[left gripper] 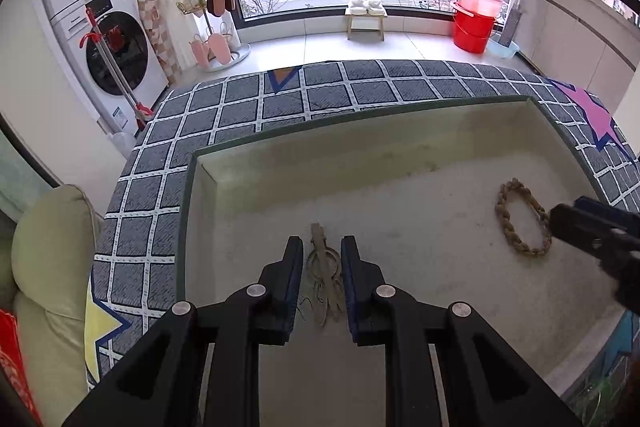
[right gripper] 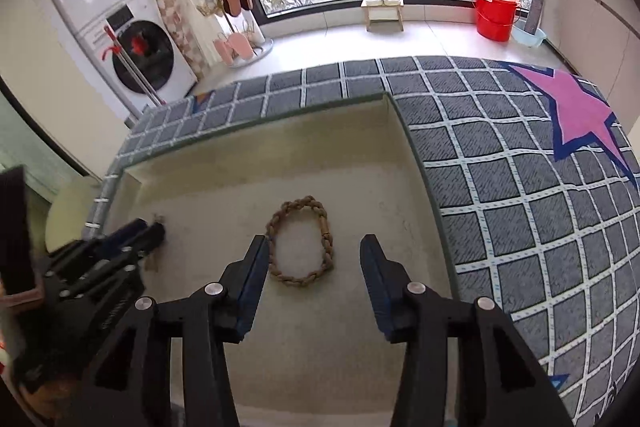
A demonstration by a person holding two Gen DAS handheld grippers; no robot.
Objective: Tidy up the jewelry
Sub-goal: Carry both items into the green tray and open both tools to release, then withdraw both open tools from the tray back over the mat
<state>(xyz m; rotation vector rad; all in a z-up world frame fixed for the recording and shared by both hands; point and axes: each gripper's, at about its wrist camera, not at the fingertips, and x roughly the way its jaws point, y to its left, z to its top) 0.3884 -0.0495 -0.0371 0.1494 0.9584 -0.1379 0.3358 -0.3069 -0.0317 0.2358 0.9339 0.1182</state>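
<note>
A shallow cream-lined tray (left gripper: 360,135) (right gripper: 260,135) with a green rim lies on a grey checked cloth (left gripper: 328,95) (right gripper: 520,207). My left gripper (left gripper: 322,263) (right gripper: 150,231) points down into the tray's left part, its pads closed against a small ring ornament (left gripper: 322,267) with brown strands that hangs between them. A braided tan bracelet (left gripper: 520,219) (right gripper: 300,243) lies flat on the tray floor at the right. My right gripper (right gripper: 315,241) (left gripper: 568,215) stands open just short of it; nothing is gripped, and the bracelet's near end sits by the left finger (right gripper: 256,267).
The cloth carries a pink star (right gripper: 580,115) at the right and a yellow star (left gripper: 100,323) at the left. A cream cushion (left gripper: 48,247) sits beside the table's left edge. Stacked washing machines (left gripper: 100,39), a stool (left gripper: 366,21) and red buckets (left gripper: 474,27) stand beyond.
</note>
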